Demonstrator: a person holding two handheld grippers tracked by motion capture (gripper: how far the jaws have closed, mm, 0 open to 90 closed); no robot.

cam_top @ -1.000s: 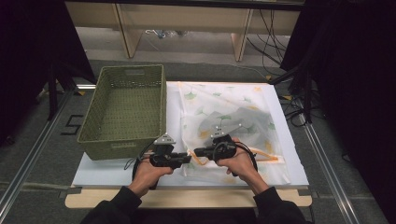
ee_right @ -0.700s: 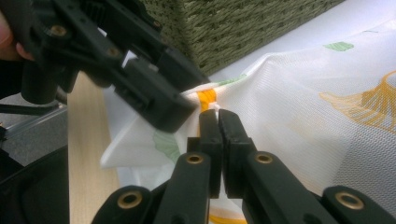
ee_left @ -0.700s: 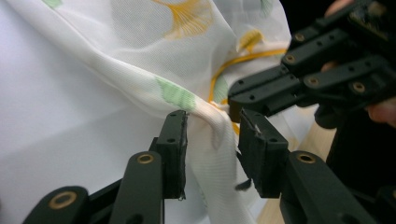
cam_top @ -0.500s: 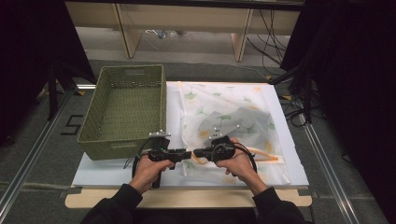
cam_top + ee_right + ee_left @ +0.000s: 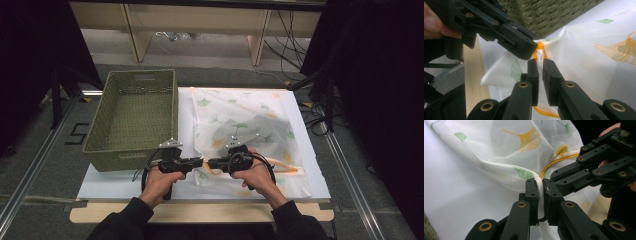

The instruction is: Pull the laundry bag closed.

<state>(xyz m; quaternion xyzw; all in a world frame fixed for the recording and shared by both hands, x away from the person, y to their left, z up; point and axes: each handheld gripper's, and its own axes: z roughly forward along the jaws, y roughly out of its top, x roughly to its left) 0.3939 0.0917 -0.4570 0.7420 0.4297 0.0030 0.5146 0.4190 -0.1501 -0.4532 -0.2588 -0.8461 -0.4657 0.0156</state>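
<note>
A white mesh bag (image 5: 250,120) printed with ginkgo leaves lies flat on the white board; an orange zipper (image 5: 285,167) runs along its near edge. Both grippers meet tip to tip at its near-left corner. My left gripper (image 5: 201,161) has just been closing, and its jaws now pinch a fold of the mesh (image 5: 541,186). My right gripper (image 5: 210,163) faces it. Its jaws have just eased slightly but still clamp the white zipper pull (image 5: 539,53) at the orange zipper's end (image 5: 540,63). The bag's corner is lifted and bunched between them.
A green woven basket (image 5: 172,110) stands empty on the left of the board, just beyond the left gripper. The white board (image 5: 100,185) rests on a wooden edge (image 5: 200,212) near the person. Cables and dark drapes lie to the right.
The left gripper's jaws have closed onto the bag's corner fabric beside the right gripper's tip. Both hands stayed in place.
</note>
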